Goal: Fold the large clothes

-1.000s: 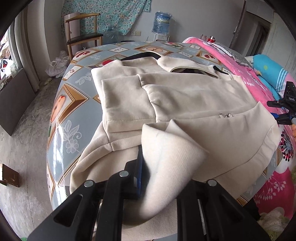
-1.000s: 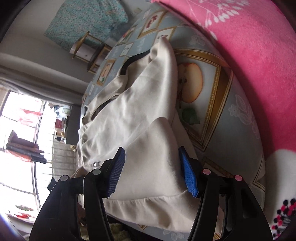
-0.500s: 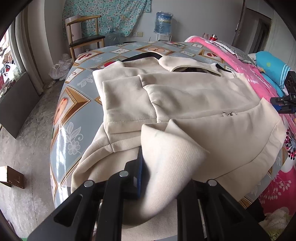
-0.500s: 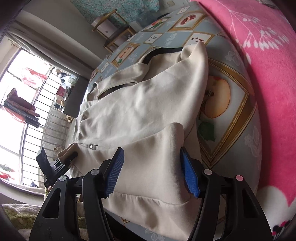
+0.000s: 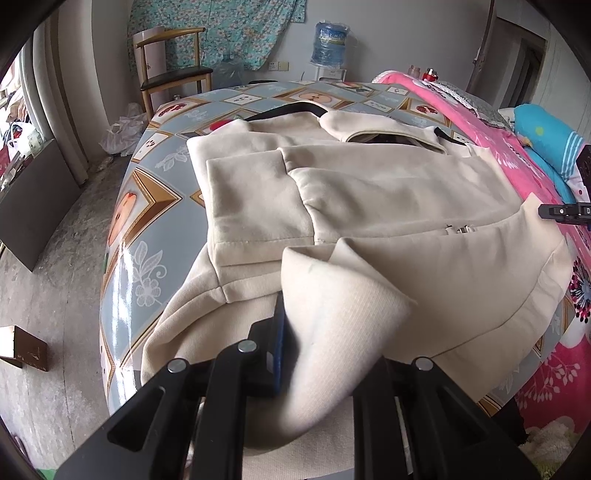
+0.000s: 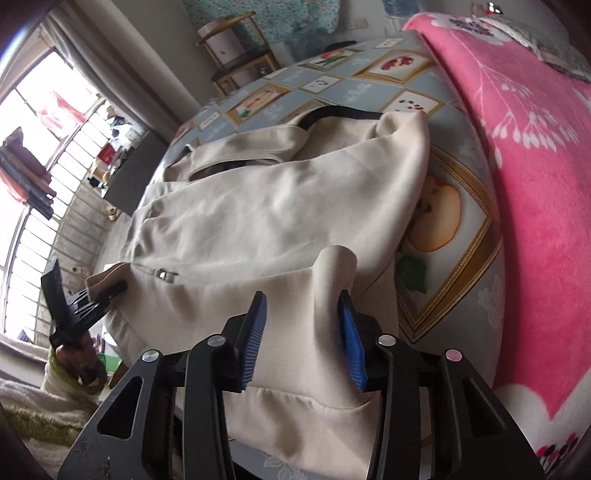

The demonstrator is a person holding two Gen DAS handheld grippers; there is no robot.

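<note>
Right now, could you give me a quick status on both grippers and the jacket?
Left gripper and right gripper each clamp the hem. Beige jacket lies flat on the table. Nothing obstructing.

1. Walls: plain pale grey; a teal floral cloth (image 5: 218, 29) hangs on the far wall.
2. Floor (image 5: 48, 302): bare grey concrete, scuffed.
3. Furniture: a wooden chair (image 5: 171, 75) with a dark seat stands at the far wall; a water bottle (image 5: 330, 43) sits on a dispenser near it.
4. Table (image 5: 129, 236): covered in glossy blue-grey patterned cloth.
5. Bedding: pink blanket (image 6: 535, 155); blue pillow (image 5: 546, 142) beyond it.
6. Window (image 6: 40, 158): barred, bright daylight, curtain beside it.
</note>
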